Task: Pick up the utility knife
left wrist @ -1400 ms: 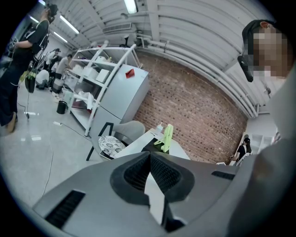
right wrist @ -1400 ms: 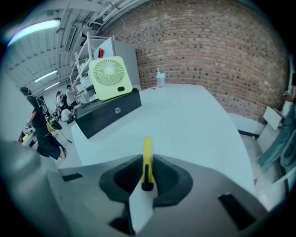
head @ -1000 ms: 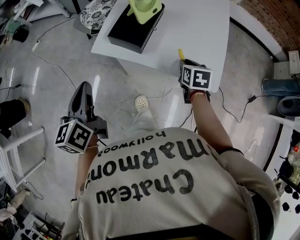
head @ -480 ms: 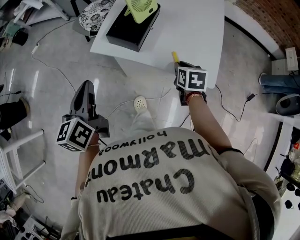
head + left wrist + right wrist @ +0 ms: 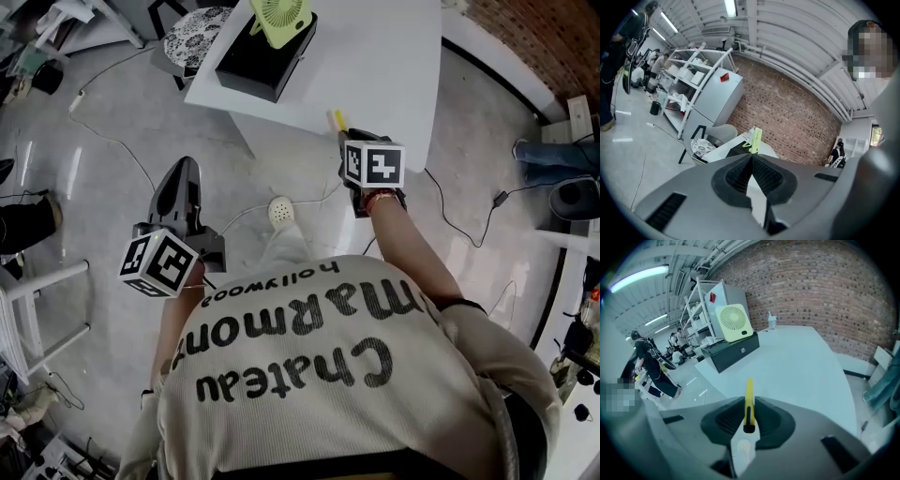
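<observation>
A slim yellow utility knife [image 5: 749,401] is clamped between the pads of my right gripper [image 5: 749,420]; its tip sticks out past the jaws over the white table [image 5: 797,366]. In the head view the knife [image 5: 336,120] pokes out beyond the marker cube of the right gripper [image 5: 358,150], just off the table's near edge [image 5: 309,117]. My left gripper [image 5: 180,192] hangs low over the floor at the left with its jaws pressed together and nothing between them; in the left gripper view its pads [image 5: 751,176] meet.
On the table stands a black box [image 5: 262,58] with a green fan [image 5: 281,17] on top. A patterned stool [image 5: 195,33] is beside the table. Cables and a round white device [image 5: 281,208] lie on the grey floor. A person stands at the left [image 5: 651,369].
Both grippers have drifted: the right one, holding the knife, has come back off the table edge towards me and left; the left one has shifted slightly right and nearer.
</observation>
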{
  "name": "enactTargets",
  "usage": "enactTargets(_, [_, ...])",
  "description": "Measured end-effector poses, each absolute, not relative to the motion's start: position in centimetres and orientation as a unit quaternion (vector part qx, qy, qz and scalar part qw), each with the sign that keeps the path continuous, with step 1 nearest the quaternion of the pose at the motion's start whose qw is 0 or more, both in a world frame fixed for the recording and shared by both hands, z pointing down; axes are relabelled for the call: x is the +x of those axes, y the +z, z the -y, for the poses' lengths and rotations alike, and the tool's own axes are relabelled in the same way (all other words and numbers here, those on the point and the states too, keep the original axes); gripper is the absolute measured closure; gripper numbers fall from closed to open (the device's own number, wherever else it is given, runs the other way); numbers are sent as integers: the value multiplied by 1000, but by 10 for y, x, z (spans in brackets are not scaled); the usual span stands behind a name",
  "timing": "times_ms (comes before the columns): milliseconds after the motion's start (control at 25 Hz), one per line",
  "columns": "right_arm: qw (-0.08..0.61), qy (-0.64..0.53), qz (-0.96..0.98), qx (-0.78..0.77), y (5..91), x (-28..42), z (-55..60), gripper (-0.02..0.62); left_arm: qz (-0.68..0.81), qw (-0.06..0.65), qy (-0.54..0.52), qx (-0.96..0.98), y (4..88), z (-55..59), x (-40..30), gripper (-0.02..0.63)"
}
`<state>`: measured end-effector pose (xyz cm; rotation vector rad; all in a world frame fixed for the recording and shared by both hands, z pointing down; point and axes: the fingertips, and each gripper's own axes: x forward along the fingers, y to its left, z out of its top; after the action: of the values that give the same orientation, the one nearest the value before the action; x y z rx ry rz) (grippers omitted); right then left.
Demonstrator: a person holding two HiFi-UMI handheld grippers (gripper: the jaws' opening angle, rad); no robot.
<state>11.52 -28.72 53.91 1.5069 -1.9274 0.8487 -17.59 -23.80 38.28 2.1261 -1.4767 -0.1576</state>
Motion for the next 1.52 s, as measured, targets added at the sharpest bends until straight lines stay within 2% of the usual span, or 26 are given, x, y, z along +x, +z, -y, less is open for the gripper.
enactTargets(600, [239,281,748,551,489,103,247,529,533,252,-72,804,358,201,-156,606])
enactTargets(1520, [144,221,778,570,390,115,199,529,519,211,-90,823,316,158,-128,606])
